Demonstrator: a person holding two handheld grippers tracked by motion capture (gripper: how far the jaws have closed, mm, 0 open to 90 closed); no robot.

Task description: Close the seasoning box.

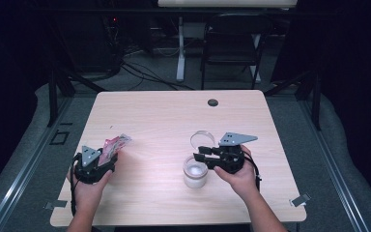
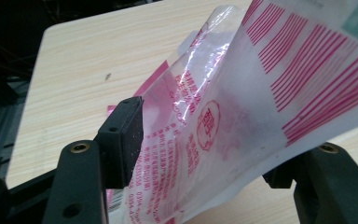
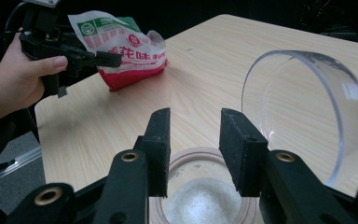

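A pink-and-white printed plastic bag point(image 1: 115, 143) lies at the table's left, its near end raised off the wood. My left gripper point(image 1: 110, 155) is shut on that end; in the left gripper view the bag point(image 2: 242, 107) fills the gap, with one pad point(image 2: 123, 140) pressed on it. A glass jar point(image 1: 195, 173) of white granules point(image 3: 205, 198) stands right of centre, with no lid on it. My right gripper point(image 1: 196, 153) hovers just above the jar's mouth, open point(image 3: 195, 116) with nothing between the jaws. A clear round lid point(image 3: 307, 107) stands on edge beside it.
The light wooden table point(image 1: 174, 116) has a small black round cap point(image 1: 213, 102) near its far edge. A dark folding chair point(image 1: 232, 43) and a white post stand beyond the table. The right gripper view also shows the bag point(image 3: 121, 46) and the other hand.
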